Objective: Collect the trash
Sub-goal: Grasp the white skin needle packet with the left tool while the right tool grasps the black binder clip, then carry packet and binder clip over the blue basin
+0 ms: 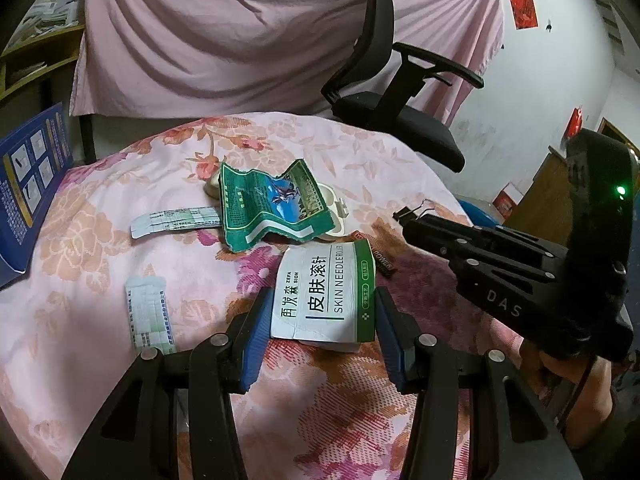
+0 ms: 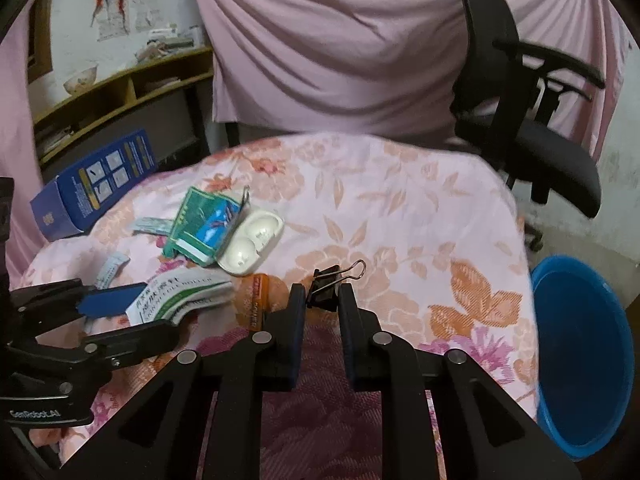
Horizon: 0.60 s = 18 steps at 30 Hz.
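On the floral cloth (image 2: 400, 220) lies scattered trash. My left gripper (image 1: 323, 294) is shut on a white and green "skin needle roller" box (image 1: 324, 280), its blue pads (image 1: 256, 344) pressed on both sides. Seen from the right wrist, that box (image 2: 180, 296) is squeezed between the left fingers. My right gripper (image 2: 321, 290) is shut on a black binder clip (image 2: 326, 280); the clip's wire handle sticks out past the tips. Farther back a crumpled green wrapper (image 1: 272, 208) lies partly over a white plastic shell (image 2: 252, 240). Two paper strips (image 1: 176, 220) rest to the left.
An orange "power" cell (image 2: 258, 300) lies between the two grippers. A blue carton (image 2: 96, 184) sits at the cloth's left edge. A blue basin (image 2: 580, 352) stands on the floor to the right. A black office chair (image 1: 400, 108) is behind, before a pink curtain.
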Available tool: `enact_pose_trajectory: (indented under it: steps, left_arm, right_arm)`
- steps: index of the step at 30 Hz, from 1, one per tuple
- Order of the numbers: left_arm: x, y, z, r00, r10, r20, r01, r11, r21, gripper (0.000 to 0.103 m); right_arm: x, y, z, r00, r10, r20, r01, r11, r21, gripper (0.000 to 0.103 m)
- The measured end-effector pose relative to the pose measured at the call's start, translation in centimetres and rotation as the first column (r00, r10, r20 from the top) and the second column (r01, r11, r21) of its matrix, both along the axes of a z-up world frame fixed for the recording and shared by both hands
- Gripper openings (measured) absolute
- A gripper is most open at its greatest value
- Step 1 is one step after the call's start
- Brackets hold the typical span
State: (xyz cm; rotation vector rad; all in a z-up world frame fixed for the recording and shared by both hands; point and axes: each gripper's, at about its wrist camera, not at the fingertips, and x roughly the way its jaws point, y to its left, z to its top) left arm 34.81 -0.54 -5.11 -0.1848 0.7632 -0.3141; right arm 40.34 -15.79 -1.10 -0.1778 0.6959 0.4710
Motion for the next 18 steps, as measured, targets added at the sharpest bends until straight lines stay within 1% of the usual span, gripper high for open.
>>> enact_pose_trajectory:
  steps: [4,7,9,11,15,18]
  left_arm:
    - [-1.0,0.2,0.6,0.999,0.017,0.046,-0.016,1.0,-0.018,0.044]
    - [-2.1,0.6,1.4,0.993,0.052,0.109,-0.049,0.998,-0.034,0.044]
    - [-3.0,0.7,1.9,0.985,0.076,0.157,-0.072,0.997,-0.036,0.044]
    - [-4.0,0.5,2.5,0.972,0.1,0.211,-0.096,0.995,-0.032,0.044]
    - [-5.8,-0.6,3.9,0.937,0.144,0.319,-0.155,0.988,0.008,0.044]
    - [-7.1,-1.9,5.0,0.9,0.172,0.401,-0.193,0.981,0.012,0.044]
  right_arm:
    - [-1.4,-0.1,1.1,0.995,0.003,0.097,-0.005,1.0,0.021,0.014]
    - [-2.4,-0.4,1.9,0.986,-0.005,0.164,-0.003,0.999,0.047,0.014]
    - [-2.7,-0.7,2.2,0.981,-0.014,0.191,0.001,0.998,0.067,0.015]
    - [-3.1,-1.2,2.7,0.976,-0.026,0.217,0.004,0.995,0.102,0.015]
    - [-3.9,-2.6,3.6,0.961,-0.068,0.267,0.018,0.983,0.183,0.015]
    - [-4.8,-3.9,4.2,0.943,-0.104,0.316,0.023,0.968,0.251,0.015]
